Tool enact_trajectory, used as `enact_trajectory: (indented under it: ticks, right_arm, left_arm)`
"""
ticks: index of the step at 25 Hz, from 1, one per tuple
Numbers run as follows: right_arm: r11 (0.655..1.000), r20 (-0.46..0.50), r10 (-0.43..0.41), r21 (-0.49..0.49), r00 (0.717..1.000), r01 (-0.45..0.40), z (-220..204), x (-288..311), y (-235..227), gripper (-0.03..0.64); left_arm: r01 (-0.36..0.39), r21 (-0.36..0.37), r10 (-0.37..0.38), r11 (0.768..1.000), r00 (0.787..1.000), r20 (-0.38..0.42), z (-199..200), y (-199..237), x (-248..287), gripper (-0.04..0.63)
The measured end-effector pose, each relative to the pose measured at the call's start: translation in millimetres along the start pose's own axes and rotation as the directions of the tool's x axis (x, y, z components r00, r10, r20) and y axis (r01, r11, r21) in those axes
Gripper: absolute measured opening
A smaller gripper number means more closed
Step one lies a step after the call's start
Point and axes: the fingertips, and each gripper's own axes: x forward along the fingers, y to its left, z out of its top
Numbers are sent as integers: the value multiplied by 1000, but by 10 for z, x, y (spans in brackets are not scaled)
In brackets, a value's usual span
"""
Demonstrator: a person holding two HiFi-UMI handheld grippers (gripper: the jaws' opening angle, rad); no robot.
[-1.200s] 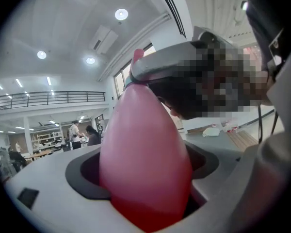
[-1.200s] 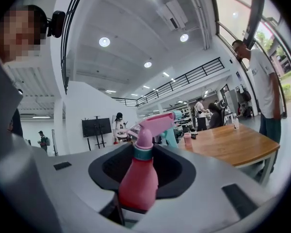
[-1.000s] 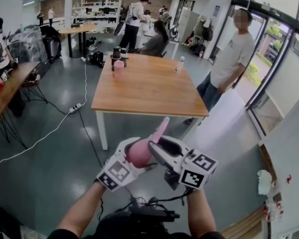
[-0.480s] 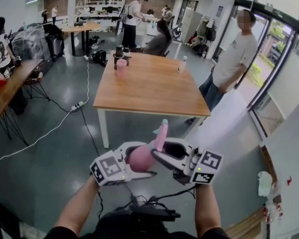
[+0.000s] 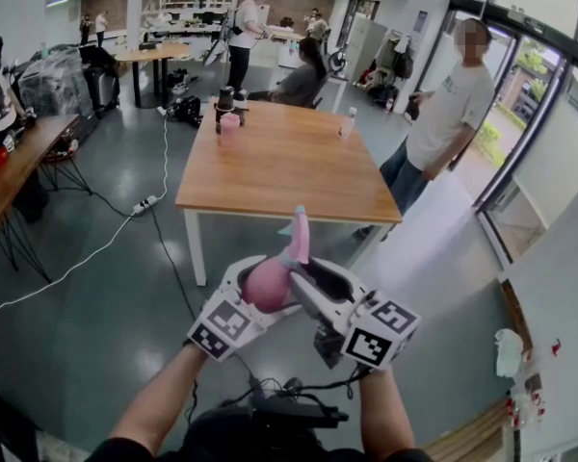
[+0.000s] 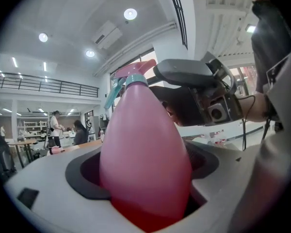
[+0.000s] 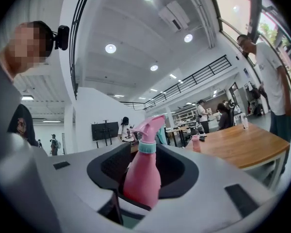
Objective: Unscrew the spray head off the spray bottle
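Observation:
A pink spray bottle (image 5: 267, 282) with a teal collar (image 7: 147, 147) and a pink spray head (image 5: 297, 239) hangs in the air in front of me, nozzle up. My left gripper (image 5: 258, 292) is shut on its fat body, which fills the gap between the jaws in the left gripper view (image 6: 145, 178). My right gripper (image 5: 313, 282) comes in from the right. Its jaws are opening around the upper bottle (image 7: 143, 178), and the dark pads stand off from the neck. The bottle's base is hidden by the jaws.
Ahead stands a wooden table (image 5: 289, 162) carrying a small pink bottle (image 5: 229, 123) and a clear bottle (image 5: 348, 123). A person (image 5: 443, 114) stands by its right side. A power strip and cable (image 5: 146, 205) lie on the grey floor. Another table (image 5: 19, 171) is at left.
The spray head has swung from leaning right to nearly upright. Both grippers dipped, then came back up and a little left with the bottle.

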Motion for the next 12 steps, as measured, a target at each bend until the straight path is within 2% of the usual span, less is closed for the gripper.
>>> enact_trajectory:
  ticks: [6, 10, 12]
  right_arm:
    - [990, -17, -130, 60, 991, 131, -39, 115, -209, 163]
    - [986, -34, -146, 75, 989, 148, -52, 174, -230, 163]
    - [988, -40, -136, 62, 990, 138, -61, 185, -214, 121]
  left_arm:
    - [-109, 46, 111, 993, 992, -55, -99, 100, 91, 449]
    - [-161, 128, 172, 979, 981, -84, -160, 147, 100, 449]
    - [-158, 142, 171, 977, 981, -88, -168, 144, 78, 449]
